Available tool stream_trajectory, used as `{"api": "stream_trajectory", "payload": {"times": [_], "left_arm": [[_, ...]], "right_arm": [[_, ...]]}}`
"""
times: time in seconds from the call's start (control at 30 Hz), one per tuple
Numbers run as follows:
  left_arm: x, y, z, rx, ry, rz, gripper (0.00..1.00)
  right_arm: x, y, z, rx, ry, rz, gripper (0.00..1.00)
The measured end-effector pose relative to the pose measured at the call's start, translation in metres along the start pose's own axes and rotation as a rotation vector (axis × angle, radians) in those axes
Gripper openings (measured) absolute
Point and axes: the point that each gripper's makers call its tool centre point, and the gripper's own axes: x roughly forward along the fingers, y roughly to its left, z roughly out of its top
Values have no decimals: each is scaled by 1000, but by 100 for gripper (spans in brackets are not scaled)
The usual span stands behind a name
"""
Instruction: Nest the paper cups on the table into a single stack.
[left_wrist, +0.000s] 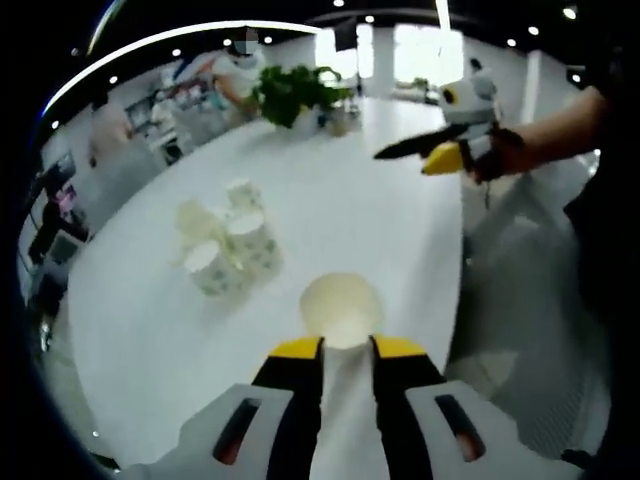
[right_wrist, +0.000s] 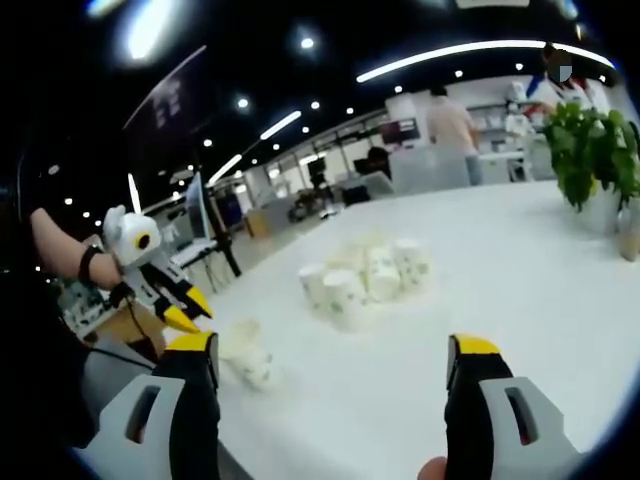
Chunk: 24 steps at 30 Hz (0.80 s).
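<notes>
Left and right gripper views. I work over a round white table (left_wrist: 330, 190) in a wide hall with ceiling spotlights and curved light strips; shelving and standing people (right_wrist: 452, 125) occupy the background. A potted green plant (left_wrist: 297, 92) stands at the table's far edge, at 12 o'clock in the left gripper view. A cluster of patterned paper cups (left_wrist: 228, 245) stands upright and touching at 10 o'clock there; their interiors look empty. My left gripper (left_wrist: 347, 346) is closed on a single paper cup (left_wrist: 341, 310), mouth facing away. My right gripper (right_wrist: 332, 362) is spread wide, holding nothing. I can read no writing on the cups.
</notes>
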Motion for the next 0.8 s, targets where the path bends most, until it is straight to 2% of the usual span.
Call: {"api": "stream_trajectory", "payload": {"times": [0.27,0.4,0.8], "left_arm": [[-6,4,6,-27,-73,29,23],[-8,6,5,-43,-93,49,33],[-23,26,2,-113,-159,130,51]], "right_arm": [[0,4,1,-4,9,1,93],[-1,6,2,-8,8,1,93],[-5,8,6,4,-1,-11,93]]}}
